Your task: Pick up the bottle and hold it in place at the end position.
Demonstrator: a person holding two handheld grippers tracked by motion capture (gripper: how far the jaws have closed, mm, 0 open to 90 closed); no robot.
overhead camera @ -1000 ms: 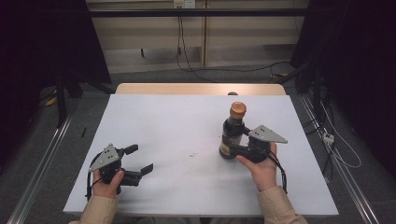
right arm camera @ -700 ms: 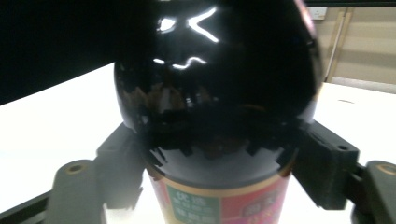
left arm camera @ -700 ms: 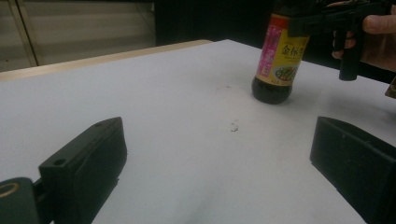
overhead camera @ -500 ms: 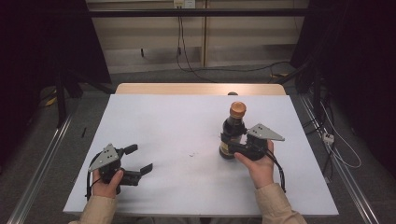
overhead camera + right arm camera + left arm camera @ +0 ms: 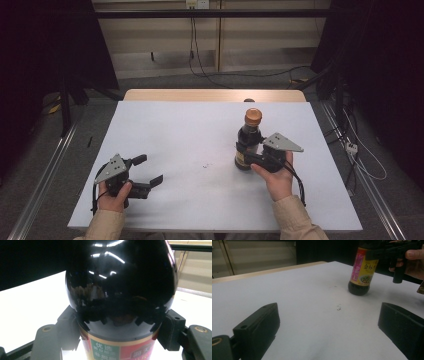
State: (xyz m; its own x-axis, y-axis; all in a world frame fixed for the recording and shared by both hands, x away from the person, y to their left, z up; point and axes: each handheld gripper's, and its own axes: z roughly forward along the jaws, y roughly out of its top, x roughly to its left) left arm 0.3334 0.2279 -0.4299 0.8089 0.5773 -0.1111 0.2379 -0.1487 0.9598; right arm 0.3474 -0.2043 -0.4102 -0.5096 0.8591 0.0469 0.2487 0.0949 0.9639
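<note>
Dark sauce bottle [image 5: 248, 142] stands upright on the white tabletop [image 5: 190, 135]. Right tool [image 5: 250, 156] has just been closing and clamps its body. Left tool [image 5: 147, 170], well left of the bottle, jaws apart, holds nothing.

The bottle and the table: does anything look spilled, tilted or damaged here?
Nothing serious stands out. The bottle stands upright with its cap on, and the right gripper clamps it. A few tiny dark specks lie on the table.

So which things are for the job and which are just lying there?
For the job:
- dark sauce bottle, standing on the table
- right tool, shut on its body

Just there:
- left tool, open, nothing in it
- small specks
</note>
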